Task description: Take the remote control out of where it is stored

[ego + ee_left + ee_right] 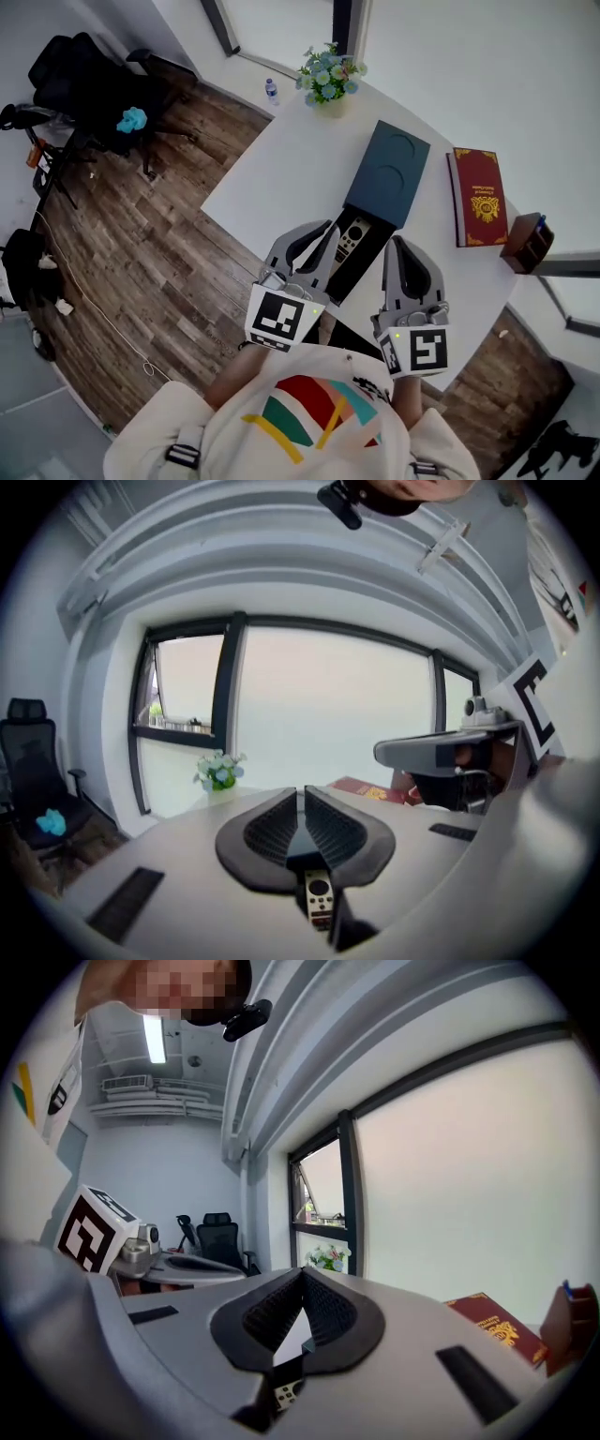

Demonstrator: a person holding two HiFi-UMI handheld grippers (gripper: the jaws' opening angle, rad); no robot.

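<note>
Remote control (352, 236), slim and grey, lies bared in its black cardboard tray (370, 258) for easy reach, with left gripper (329, 229) and right gripper (395, 242) flanking that tray, jaws pressed together, empty.

Office. Black swivel chairs (84, 75) on wood-look floor (141, 244), white desk (281, 159) set by a wide window (319, 714). Strip light (156, 1039) and ceiling vent (127, 1084) overhead. Flower vase (330, 80) at the desk's far corner, red book (480, 195) near its right edge.
</note>
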